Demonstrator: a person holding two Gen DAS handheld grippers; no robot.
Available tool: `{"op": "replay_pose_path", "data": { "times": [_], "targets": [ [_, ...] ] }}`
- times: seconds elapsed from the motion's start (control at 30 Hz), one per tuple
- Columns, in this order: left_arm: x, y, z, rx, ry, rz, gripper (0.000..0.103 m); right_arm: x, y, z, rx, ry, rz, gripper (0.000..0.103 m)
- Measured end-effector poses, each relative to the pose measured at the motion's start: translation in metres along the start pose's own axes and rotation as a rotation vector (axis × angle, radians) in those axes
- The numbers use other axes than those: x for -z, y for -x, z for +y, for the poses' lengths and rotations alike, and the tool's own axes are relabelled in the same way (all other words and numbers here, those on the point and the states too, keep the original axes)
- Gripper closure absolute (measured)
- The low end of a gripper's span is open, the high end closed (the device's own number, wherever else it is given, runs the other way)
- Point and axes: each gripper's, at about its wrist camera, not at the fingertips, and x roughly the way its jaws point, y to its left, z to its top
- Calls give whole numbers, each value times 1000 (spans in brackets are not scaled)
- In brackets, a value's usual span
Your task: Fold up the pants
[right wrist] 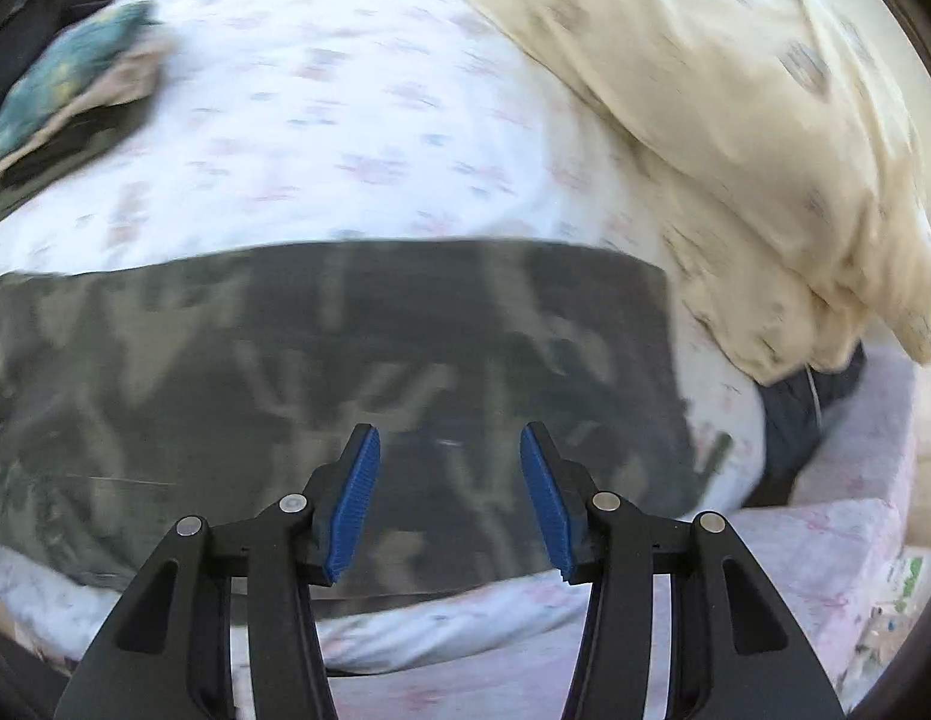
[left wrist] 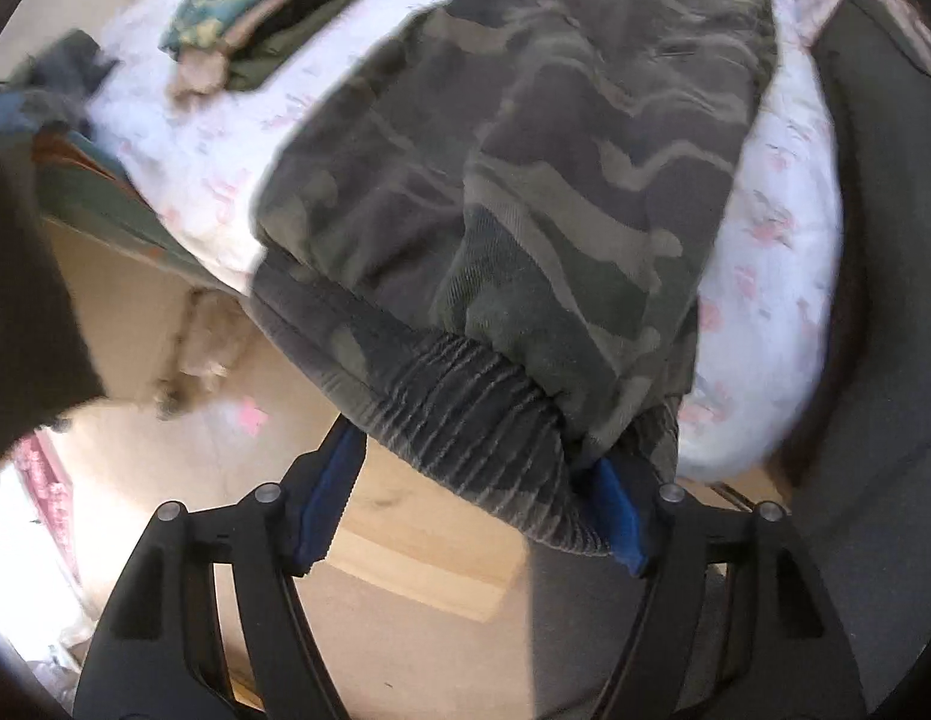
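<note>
the pants (left wrist: pixel 525 150) lay flat across the bed (right wrist: pixel 321 120), folded over, with the ribbed cuff (left wrist: pixel 465 438) hanging just off the edge. my left gripper (left wrist: pixel 471 504) stood wide, the cuff between its pads but not pinched as far as i could see. my right gripper (right wrist: pixel 450 498) hung half open over the pants, holding nothing. i judged one fold laid down; next i needed a fresh pinch on the cuff end to carry it across.

pants (right wrist: pixel 321 396): camo pattern motion-blurred | folded stack (right wrist: pixel 63 108): cut by left edge | right pad (left wrist: pixel 615 516): partly behind cuff
</note>
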Motion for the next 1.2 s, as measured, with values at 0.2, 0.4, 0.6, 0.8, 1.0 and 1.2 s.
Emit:
{"op": "replay_pose_path", "data": {
  "times": [0.2, 0.4, 0.6, 0.8, 1.0, 1.2],
  "targets": [
    [-21, -6, -2, 269, 180, -27, 16, -5, 18, 48, -76, 39, -47, 52],
    [-14, -31, -15, 241, 80, 137, 13, -3, 33, 64, -83, 63, -72, 52],
    [5, -2, 13, 269, 222, -58, 31, 15, 32, 80, -134, 84, -77, 52],
    [3, -27, -22, 162, 41, 10, 75, 24, 19, 97, -157, 105, -47, 52],
    [2, 21, -44, -193, -165, -271, 97, 23, 23, 95, -147, 100, -59, 52],
    [9, 63, -50, -419, -280, -436, 97, 26, 16, 87, -152, 63, -42, 52]
  ]
}}
